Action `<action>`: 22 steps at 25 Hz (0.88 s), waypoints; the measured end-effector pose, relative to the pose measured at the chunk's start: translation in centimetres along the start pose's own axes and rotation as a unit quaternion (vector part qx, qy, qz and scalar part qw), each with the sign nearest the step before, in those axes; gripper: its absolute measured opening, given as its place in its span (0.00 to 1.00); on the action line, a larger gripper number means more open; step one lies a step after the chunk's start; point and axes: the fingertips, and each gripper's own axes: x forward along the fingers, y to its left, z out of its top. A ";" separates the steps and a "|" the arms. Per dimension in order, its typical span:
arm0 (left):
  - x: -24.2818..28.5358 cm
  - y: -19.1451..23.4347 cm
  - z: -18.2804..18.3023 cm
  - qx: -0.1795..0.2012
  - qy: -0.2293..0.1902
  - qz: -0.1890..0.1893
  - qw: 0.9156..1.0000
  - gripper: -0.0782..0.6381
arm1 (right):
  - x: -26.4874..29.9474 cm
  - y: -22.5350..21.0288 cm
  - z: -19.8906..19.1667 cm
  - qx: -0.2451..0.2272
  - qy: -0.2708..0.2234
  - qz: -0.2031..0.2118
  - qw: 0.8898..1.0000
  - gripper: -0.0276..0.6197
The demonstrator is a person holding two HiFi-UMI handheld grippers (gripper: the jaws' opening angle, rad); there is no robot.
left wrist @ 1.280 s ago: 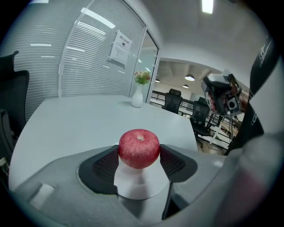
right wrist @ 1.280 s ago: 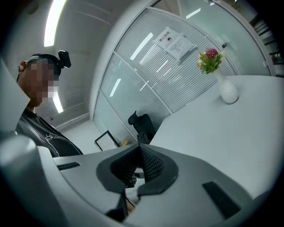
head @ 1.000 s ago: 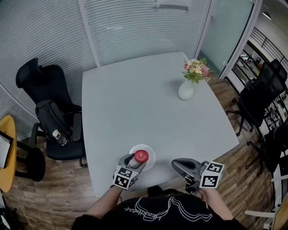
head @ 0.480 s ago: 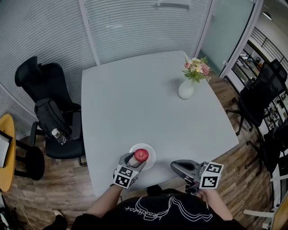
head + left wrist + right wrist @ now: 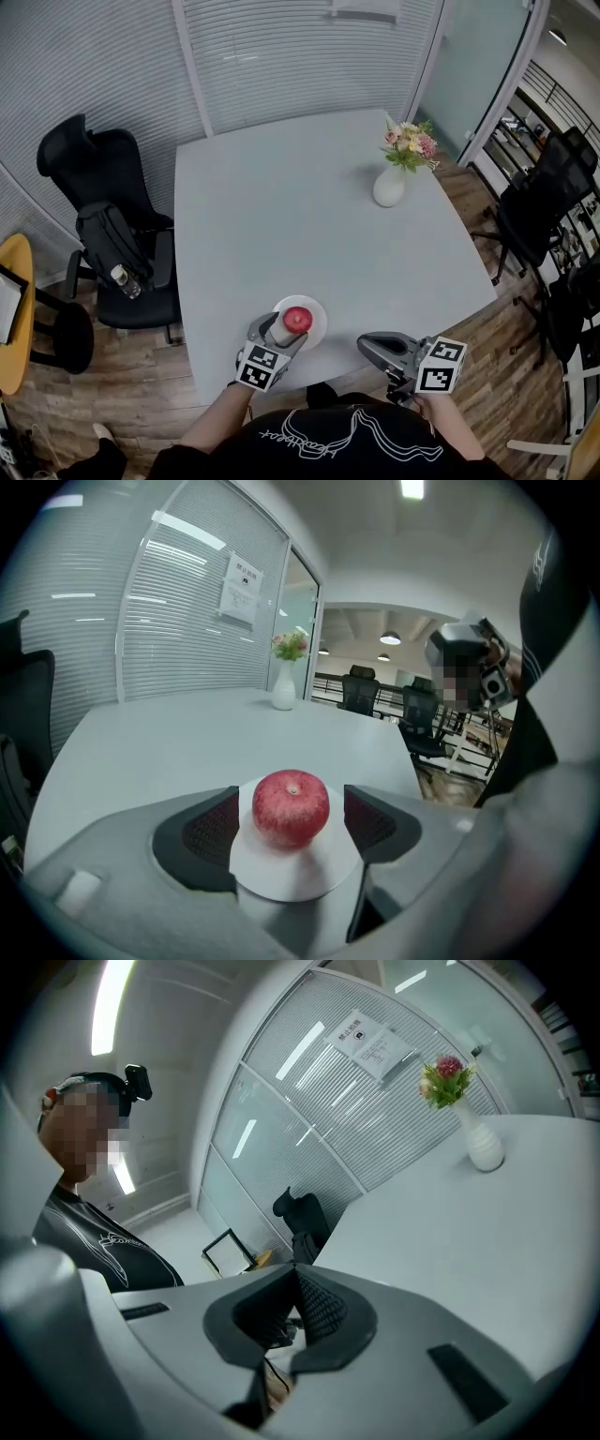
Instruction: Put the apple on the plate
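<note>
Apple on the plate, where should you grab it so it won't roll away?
Across its widest middle, one pad on each round side, coming in low from the near edge of the table. The apple sits upright, stem dimple up, on the flat plate, so both sides are free. The left gripper straddles it that way, jaws opening, pads off it.
</note>
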 end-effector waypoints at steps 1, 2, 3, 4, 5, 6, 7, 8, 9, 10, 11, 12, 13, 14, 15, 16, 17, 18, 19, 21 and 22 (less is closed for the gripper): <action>-0.6 -0.1 0.6 -0.004 -0.008 0.000 1.000 0.58 | -0.1 0.2 0.0 -0.004 0.000 -0.001 1.000 0.05; -1.3 -0.2 1.2 -0.011 -0.017 0.000 1.000 0.58 | -0.1 0.5 0.0 -0.007 -0.002 0.000 1.000 0.05; -2.1 -0.2 1.9 -0.020 -0.027 -0.002 0.999 0.58 | -0.1 0.8 0.1 -0.007 -0.005 0.001 1.000 0.05; -2.9 -0.3 2.6 -0.032 -0.038 -0.004 0.999 0.58 | -0.1 1.1 0.1 -0.008 -0.008 0.002 1.000 0.05; -3.8 -0.5 3.4 -0.043 -0.049 -0.008 0.998 0.58 | -0.1 1.4 0.2 -0.012 -0.011 0.002 1.000 0.05; -4.8 -0.6 4.2 -0.053 -0.060 -0.011 0.997 0.58 | -0.1 1.7 0.2 -0.020 -0.012 0.000 1.000 0.05; -5.8 -0.8 4.9 -0.060 -0.072 -0.014 0.996 0.58 | 0.0 2.2 0.3 -0.030 -0.012 -0.001 0.999 0.05; -6.8 -1.2 5.7 -0.064 -0.082 -0.017 0.994 0.58 | 0.1 2.7 0.3 -0.041 -0.012 -0.002 0.999 0.05; -8.0 -1.6 6.5 -0.066 -0.091 -0.021 0.993 0.57 | 0.1 3.3 0.3 -0.050 -0.013 -0.001 0.999 0.05; -9.2 -2.1 7.3 -0.067 -0.099 -0.025 0.993 0.57 | 0.2 3.9 0.4 -0.060 -0.015 0.000 0.998 0.05; -10.4 -2.6 8.0 -0.067 -0.107 -0.030 0.992 0.57 | 0.2 4.6 0.5 -0.070 -0.017 0.002 0.997 0.05; -11.6 -3.2 8.8 -0.067 -0.115 -0.036 0.990 0.57 | 0.2 5.3 0.6 -0.081 -0.021 0.003 0.997 0.05; -12.8 -3.8 9.6 -0.069 -0.122 -0.045 0.989 0.57 | 0.2 5.8 0.7 -0.091 -0.025 0.003 0.996 0.05; -14.0 -4.4 10.3 -0.071 -0.130 -0.055 0.987 0.57 | 0.2 6.4 0.8 -0.100 -0.029 0.003 0.995 0.05; -15.2 -5.0 10.9 -0.072 -0.139 -0.067 0.985 0.56 | 0.2 6.9 0.9 -0.107 -0.032 0.003 0.994 0.05; -16.3 -5.6 11.4 -0.071 -0.148 -0.077 0.983 0.54 | 0.4 7.5 0.8 -0.111 -0.035 0.005 0.993 0.05; -17.4 -6.2 11.8 -0.067 -0.156 -0.084 0.982 0.52 | 0.5 8.0 0.8 -0.114 -0.038 0.008 0.993 0.05; -18.4 -6.8 12.1 -0.062 -0.161 -0.091 0.981 0.50 | 0.7 8.6 0.6 -0.116 -0.041 0.013 0.992 0.05; -19.3 -7.4 12.3 -0.056 -0.164 -0.097 0.980 0.49 | 0.8 9.2 0.5 -0.118 -0.043 0.017 0.992 0.05; -20.9 -8.7 12.5 -0.046 -0.167 -0.109 0.979 0.46 | 1.0 10.5 0.1 -0.128 -0.046 0.027 0.990 0.05; -21.5 -9.3 12.6 -0.045 -0.171 -0.114 0.978 0.44 | 1.1 11.1 -0.2 -0.134 -0.044 0.031 0.989 0.05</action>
